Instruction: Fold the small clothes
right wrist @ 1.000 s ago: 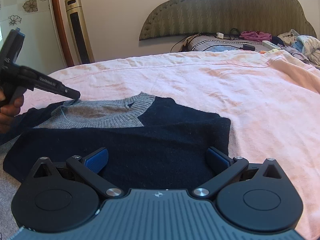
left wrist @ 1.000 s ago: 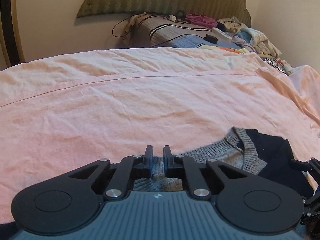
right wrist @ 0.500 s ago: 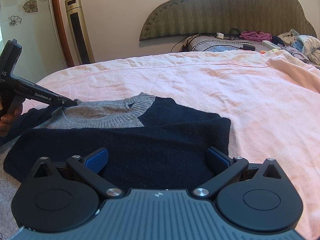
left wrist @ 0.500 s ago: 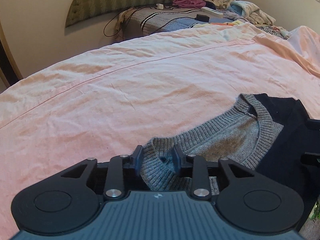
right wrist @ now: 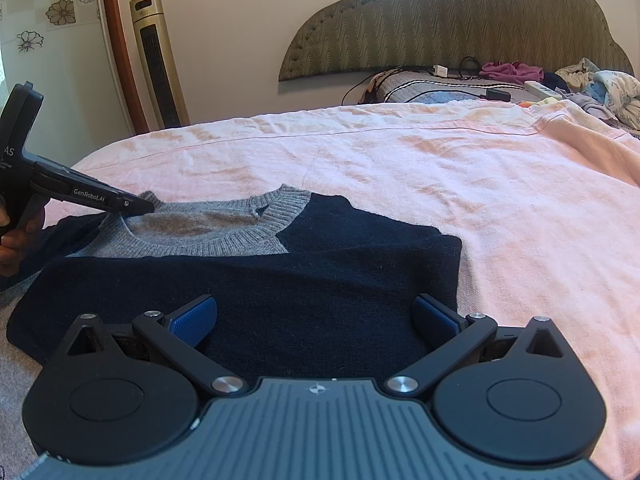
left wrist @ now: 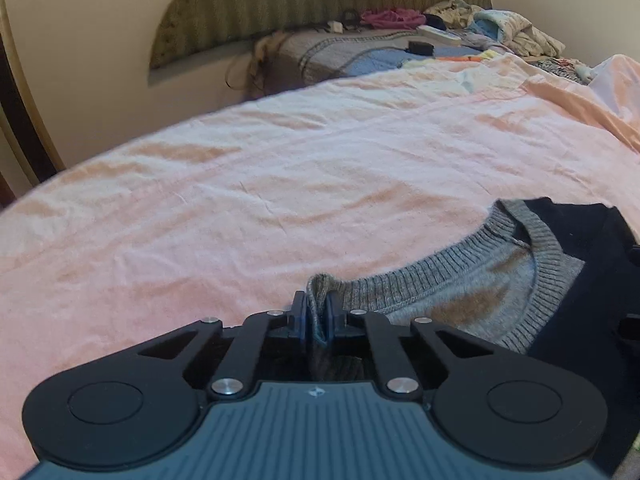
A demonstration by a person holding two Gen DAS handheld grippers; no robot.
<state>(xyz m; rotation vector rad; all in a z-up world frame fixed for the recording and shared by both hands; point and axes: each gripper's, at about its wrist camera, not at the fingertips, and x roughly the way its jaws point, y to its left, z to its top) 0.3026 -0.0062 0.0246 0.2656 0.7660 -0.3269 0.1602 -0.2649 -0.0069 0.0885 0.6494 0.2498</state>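
A small sweater (right wrist: 320,280), navy with a grey knit collar (right wrist: 256,232), lies flat on the pink bedsheet (right wrist: 440,168). In the left wrist view my left gripper (left wrist: 316,304) is closing its jaws on the left end of the collar (left wrist: 420,276). A pinched fold of grey knit stands between the pads. From the right wrist view the left gripper (right wrist: 140,206) comes in from the left with its tip on the collar's edge. My right gripper (right wrist: 316,312) stands wide open low over the navy body, and nothing is between its blue pads (right wrist: 192,320).
A padded headboard (right wrist: 460,20) backs the bed. A pillow with cables (right wrist: 440,88) and a heap of loose clothes (right wrist: 600,88) lie at the head end. A gold tower fan (right wrist: 158,60) stands by the wall on the left. A hand (right wrist: 16,240) holds the left gripper.
The left gripper opened, shifted to the collar's left end with a slight roll, and closed on a fold of grey knit. The right gripper and the sweater's body stayed still.
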